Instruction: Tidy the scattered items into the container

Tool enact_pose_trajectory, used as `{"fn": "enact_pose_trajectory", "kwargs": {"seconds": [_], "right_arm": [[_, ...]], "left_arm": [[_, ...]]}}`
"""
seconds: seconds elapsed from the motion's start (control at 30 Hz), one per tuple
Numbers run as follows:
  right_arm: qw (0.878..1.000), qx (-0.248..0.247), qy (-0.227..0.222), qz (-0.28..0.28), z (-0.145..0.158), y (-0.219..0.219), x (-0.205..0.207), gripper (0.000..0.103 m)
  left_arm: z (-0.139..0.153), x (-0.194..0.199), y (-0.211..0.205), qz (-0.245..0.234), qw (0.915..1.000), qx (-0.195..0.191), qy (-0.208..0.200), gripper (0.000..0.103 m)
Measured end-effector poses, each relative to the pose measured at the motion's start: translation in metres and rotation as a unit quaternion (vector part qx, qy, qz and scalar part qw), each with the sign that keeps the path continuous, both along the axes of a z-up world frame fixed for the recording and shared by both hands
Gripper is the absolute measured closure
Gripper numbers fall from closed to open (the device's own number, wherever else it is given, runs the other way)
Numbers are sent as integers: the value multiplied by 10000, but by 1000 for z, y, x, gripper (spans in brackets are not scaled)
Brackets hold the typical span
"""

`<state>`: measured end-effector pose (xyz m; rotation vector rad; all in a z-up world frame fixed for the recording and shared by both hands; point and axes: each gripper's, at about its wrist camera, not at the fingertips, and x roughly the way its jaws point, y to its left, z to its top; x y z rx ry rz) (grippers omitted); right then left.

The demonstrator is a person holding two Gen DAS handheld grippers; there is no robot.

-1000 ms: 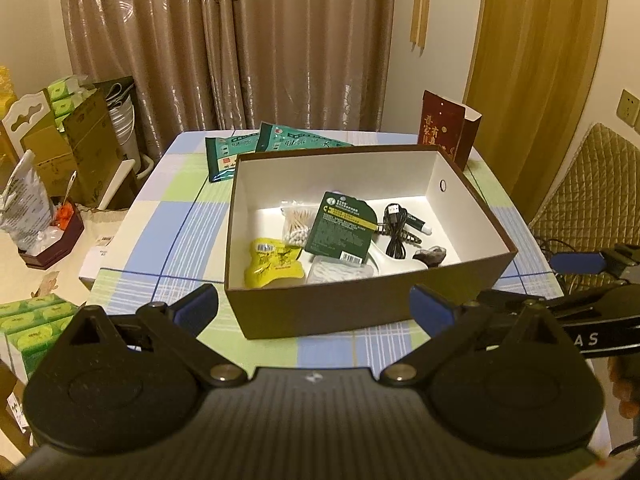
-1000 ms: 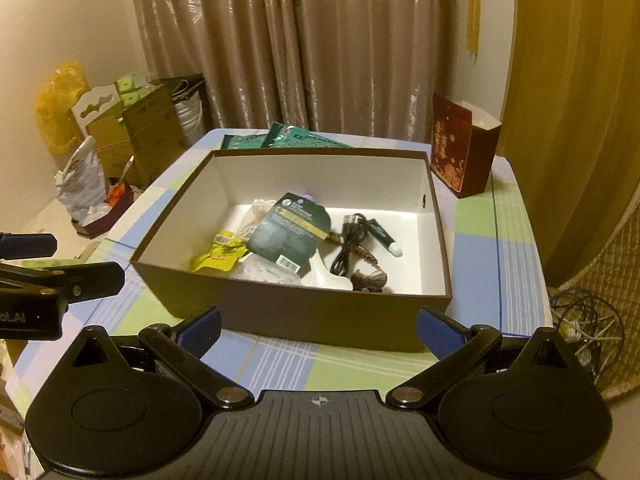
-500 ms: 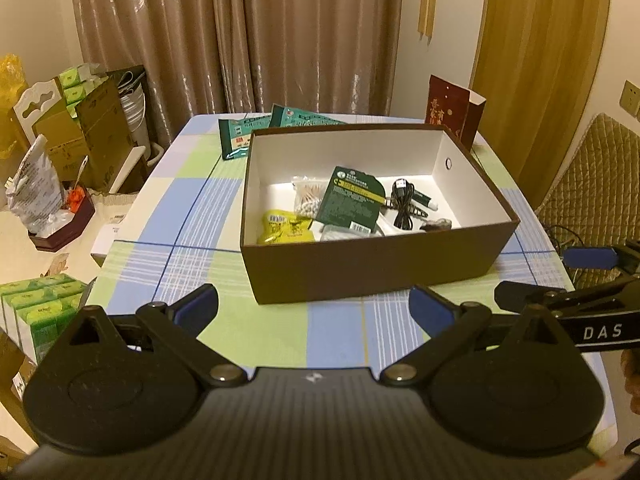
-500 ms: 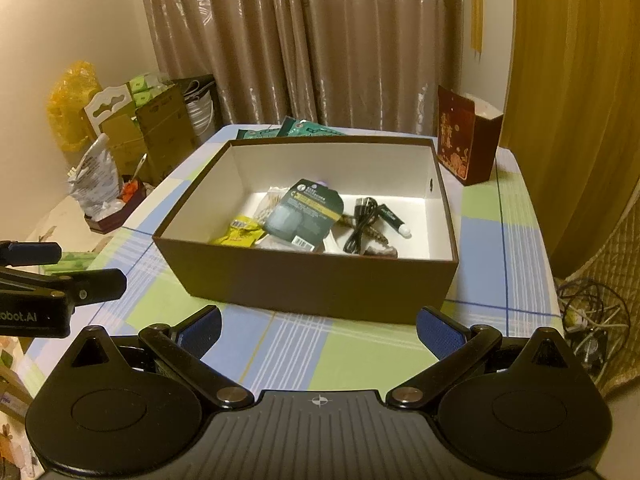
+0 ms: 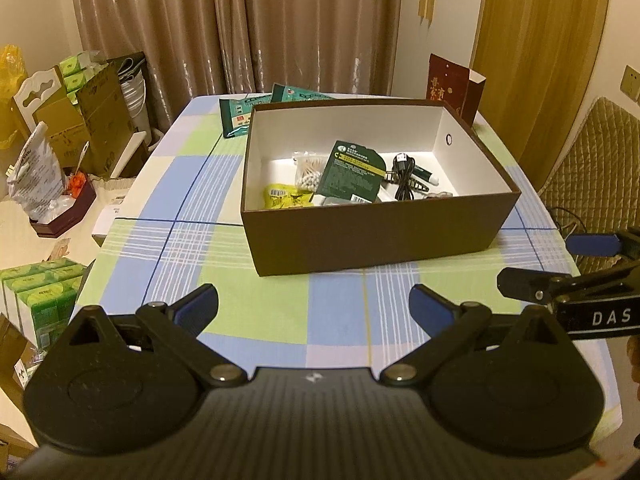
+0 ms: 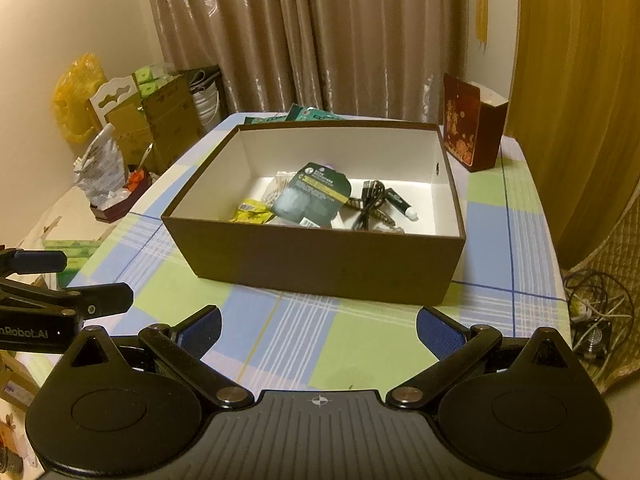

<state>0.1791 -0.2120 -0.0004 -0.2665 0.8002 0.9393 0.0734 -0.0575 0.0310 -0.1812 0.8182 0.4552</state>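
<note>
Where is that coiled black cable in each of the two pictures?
Left wrist view: the cable lies inside the box, right of centre, just right of the green packet.
Right wrist view: the cable lies inside the box, a little right of centre, again right of the green packet.
Shared landmark: the red bag behind the box's right corner.

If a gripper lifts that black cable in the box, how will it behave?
The black cable lies coiled in loose loops, so it is probably floppy and would dangle. It looks thin and light. It rests against the tube, so it might drag that along.
</note>
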Motion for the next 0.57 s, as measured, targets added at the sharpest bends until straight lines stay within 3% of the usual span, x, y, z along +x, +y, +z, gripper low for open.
{"fn": "enact_pose_trajectory", "kwargs": {"seconds": [0.57], "right_arm": [[9998,-108,147,-15,-13,1,6,2]], "left_arm": [[-4,12,-2,-77,9998,172,-36,3]]}}
